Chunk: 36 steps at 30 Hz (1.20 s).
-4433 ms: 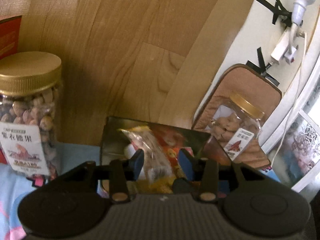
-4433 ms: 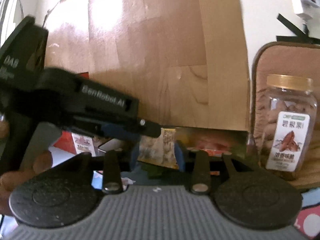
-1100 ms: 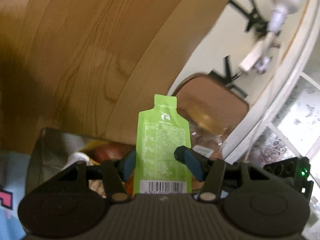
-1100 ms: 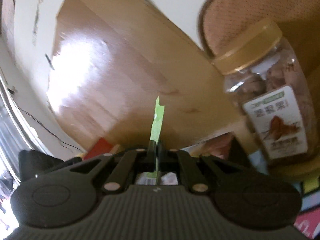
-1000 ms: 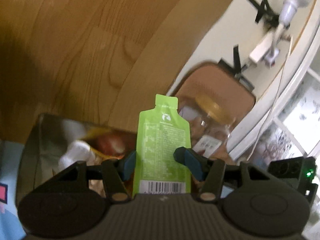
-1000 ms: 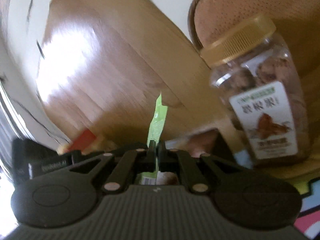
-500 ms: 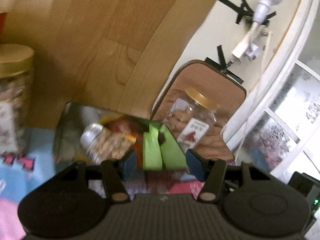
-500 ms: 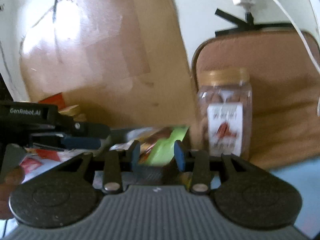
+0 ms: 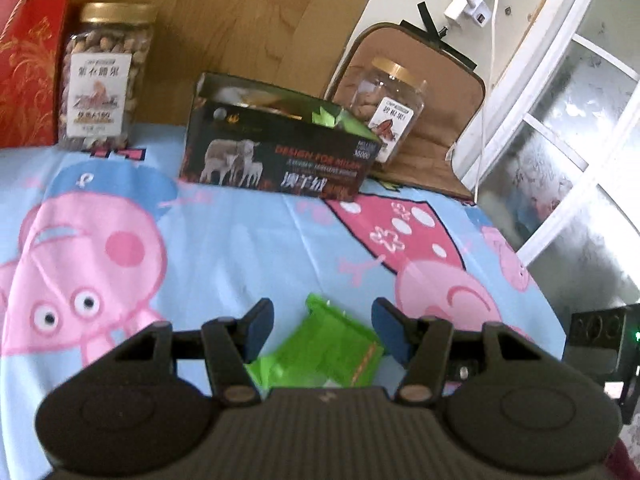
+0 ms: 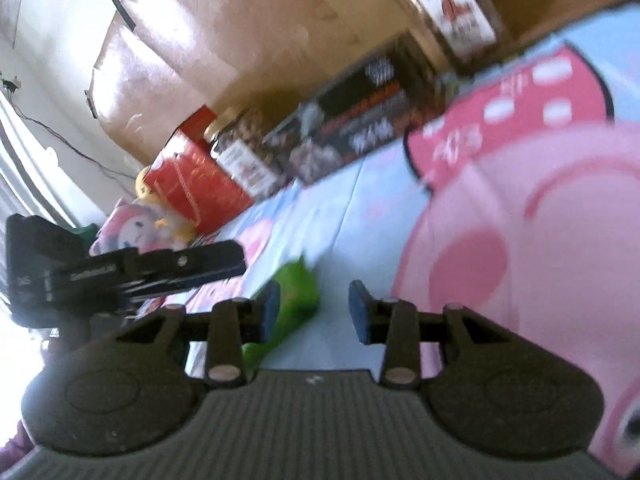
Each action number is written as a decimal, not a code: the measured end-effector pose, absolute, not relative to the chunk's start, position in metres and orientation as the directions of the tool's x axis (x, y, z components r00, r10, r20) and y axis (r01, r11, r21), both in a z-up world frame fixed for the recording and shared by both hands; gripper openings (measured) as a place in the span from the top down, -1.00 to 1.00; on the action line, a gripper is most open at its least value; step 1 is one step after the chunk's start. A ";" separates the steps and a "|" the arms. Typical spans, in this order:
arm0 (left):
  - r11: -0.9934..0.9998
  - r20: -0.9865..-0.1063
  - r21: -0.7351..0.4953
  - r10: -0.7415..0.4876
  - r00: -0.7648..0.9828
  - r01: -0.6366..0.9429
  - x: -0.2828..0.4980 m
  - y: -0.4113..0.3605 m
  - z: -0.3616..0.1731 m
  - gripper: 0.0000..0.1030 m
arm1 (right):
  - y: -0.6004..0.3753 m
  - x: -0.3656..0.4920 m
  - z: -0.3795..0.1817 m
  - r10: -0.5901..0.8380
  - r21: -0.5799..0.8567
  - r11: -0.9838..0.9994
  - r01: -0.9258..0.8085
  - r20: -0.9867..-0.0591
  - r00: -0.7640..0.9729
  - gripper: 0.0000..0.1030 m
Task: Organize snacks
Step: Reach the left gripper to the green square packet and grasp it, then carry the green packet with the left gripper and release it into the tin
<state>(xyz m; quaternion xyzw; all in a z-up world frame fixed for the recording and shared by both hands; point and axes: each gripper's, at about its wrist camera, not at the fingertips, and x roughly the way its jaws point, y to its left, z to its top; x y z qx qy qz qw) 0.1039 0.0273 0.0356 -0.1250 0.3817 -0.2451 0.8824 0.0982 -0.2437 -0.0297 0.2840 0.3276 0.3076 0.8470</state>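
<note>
Crinkly green pouch [image 9: 334, 350] lies on smooth cartoon cloth [image 9: 240, 240].

Likely a home: cartoon-pig sheet [image 9: 248, 240] on a bed, wood headboard [image 9: 240, 16] at 12 o'clock, window [image 9: 568, 128] at 3, plush toy [image 10: 136, 228] at 9.

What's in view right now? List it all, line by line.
Green packet: one on the cloth near the claws; more green shows in the box.
Box: one, dark, open, at the back of the cloth.
Jars: two, clear with gold lids, left and right of the box.
Red carton: one, far left.
Cloth: one, blue with pink cartoon pigs.
Brown pad: one, behind the right jar.
Left claw: open.
Right claw: open, just let go.
</note>
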 end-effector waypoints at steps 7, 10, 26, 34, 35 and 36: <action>0.835 -0.638 -0.467 -0.545 0.543 0.289 0.109 0.037 0.011 -0.08 | -0.218 0.099 -0.027 0.746 0.703 0.623 -0.343 -0.401 0.531 0.67; 0.841 -0.636 -0.469 -0.534 0.557 0.270 0.107 0.042 0.012 -0.09 | -0.205 0.112 -0.026 0.717 0.668 0.659 -0.346 -0.419 0.557 0.71; 0.791 -0.598 -0.559 -0.592 0.541 0.247 0.114 0.049 0.004 -0.06 | -0.184 0.108 -0.021 0.700 0.500 0.711 -0.493 -0.446 0.557 0.45; 0.791 -0.569 -0.557 -0.586 0.576 0.254 0.128 0.050 0.025 -0.05 | -0.179 0.114 -0.008 0.656 0.407 0.754 -0.516 -0.416 0.630 0.56; 0.788 -0.556 -0.555 -0.591 0.584 0.267 0.132 0.049 0.032 -0.05 | -0.180 0.117 -0.002 0.654 0.398 0.755 -0.521 -0.395 0.646 0.56; 0.787 -0.546 -0.550 -0.593 0.592 0.280 0.136 0.048 0.039 -0.05 | -0.181 0.119 0.004 0.651 0.388 0.757 -0.526 -0.377 0.659 0.56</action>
